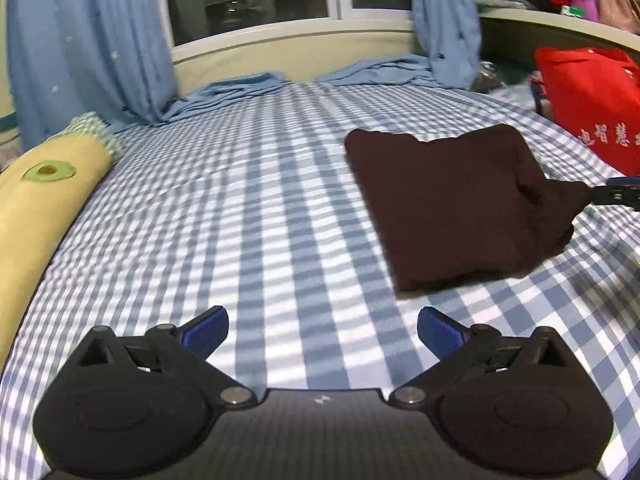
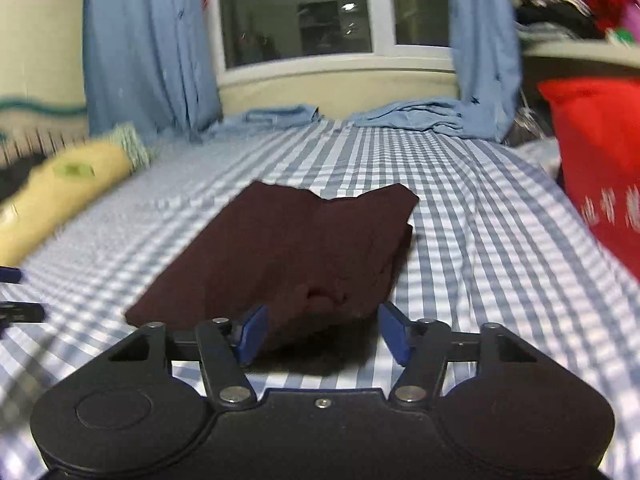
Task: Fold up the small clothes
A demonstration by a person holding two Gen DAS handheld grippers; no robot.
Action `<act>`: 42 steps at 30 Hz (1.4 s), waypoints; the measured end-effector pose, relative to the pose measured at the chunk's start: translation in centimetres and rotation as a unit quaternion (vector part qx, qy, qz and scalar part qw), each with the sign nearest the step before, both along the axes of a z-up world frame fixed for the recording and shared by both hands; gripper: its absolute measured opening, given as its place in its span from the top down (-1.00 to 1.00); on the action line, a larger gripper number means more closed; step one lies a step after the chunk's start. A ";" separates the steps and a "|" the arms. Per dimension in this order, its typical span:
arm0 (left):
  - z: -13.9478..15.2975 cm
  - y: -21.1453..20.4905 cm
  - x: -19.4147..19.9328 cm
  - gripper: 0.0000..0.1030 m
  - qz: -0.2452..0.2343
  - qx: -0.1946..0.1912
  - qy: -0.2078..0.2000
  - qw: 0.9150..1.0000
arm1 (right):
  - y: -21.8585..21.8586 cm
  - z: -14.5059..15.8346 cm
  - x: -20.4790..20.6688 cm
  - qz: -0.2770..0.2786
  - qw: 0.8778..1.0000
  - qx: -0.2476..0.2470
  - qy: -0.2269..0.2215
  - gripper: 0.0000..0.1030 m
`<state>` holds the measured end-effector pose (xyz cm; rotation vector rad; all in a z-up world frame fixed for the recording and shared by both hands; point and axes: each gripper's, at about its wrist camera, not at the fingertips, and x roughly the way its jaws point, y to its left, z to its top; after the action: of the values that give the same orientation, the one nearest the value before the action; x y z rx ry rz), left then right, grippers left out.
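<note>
A dark brown garment (image 2: 304, 248) lies folded into a rough rectangle on the blue-and-white checked bed sheet (image 2: 472, 216). My right gripper (image 2: 324, 330) stands at its near edge with its jaws partly apart. The bunched hem lies between them. The left pad (image 2: 252, 332) touches the cloth, and a thin gap shows at the right pad (image 2: 394, 332). My left gripper (image 1: 322, 322) is wide open over bare sheet with nothing between its fingers. From it the garment (image 1: 448, 208) lies ahead to the right, and the right gripper's tip (image 1: 616, 194) meets its right corner.
A yellow bolster pillow (image 1: 44, 208) lies along the bed's left side. A red bag (image 1: 592, 100) with white characters stands at the right. Blue curtains (image 1: 84, 48) hang by the window and pool on the bed's far end. Shelves of clutter fill the top right.
</note>
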<state>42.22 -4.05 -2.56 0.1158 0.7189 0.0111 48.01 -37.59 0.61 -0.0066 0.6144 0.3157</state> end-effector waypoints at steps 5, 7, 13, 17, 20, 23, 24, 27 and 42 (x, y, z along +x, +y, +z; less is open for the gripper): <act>0.6 0.6 -1.4 -0.98 0.009 -0.031 -0.003 0.999 | 2.0 -1.2 3.4 0.001 0.998 -0.045 0.038 -0.20; 0.4 0.7 -1.5 -0.98 0.013 -0.034 -0.008 0.999 | 2.3 -1.8 4.5 0.000 0.997 -0.050 0.060 -0.14; 0.6 0.3 -1.4 -0.98 0.013 -0.045 -0.015 0.999 | 2.6 -3.0 5.2 0.009 0.990 -0.083 0.115 0.43; 0.9 0.0 -1.3 -0.98 0.011 -0.053 -0.019 0.998 | 2.2 0.0 5.9 0.001 0.995 -0.017 0.101 0.55; 1.2 -0.4 -1.2 -0.98 0.006 -0.040 -0.023 0.999 | 2.0 5.0 5.1 0.018 0.999 0.035 0.024 0.57; 1.3 -0.7 -1.1 -0.98 0.008 -0.043 -0.028 0.999 | 0.4 7.4 3.5 0.031 0.996 0.077 -0.022 0.57; 1.3 -0.7 -1.0 -0.98 0.009 -0.048 -0.028 0.998 | -0.1 7.0 3.0 0.027 0.996 0.075 -0.029 0.57; 0.9 -1.2 -0.7 -0.98 0.000 -0.055 -0.022 0.998 | -2.5 1.6 2.1 0.009 0.998 0.058 0.013 0.56; -0.9 -3.9 0.4 -0.98 -0.026 -0.039 -0.005 0.999 | -11.2 -3.2 11.8 -0.059 0.975 0.190 0.105 -0.11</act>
<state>42.58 -7.99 -3.48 0.0589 0.7046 -0.0667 59.82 -48.76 -2.59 0.4334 0.7518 0.3170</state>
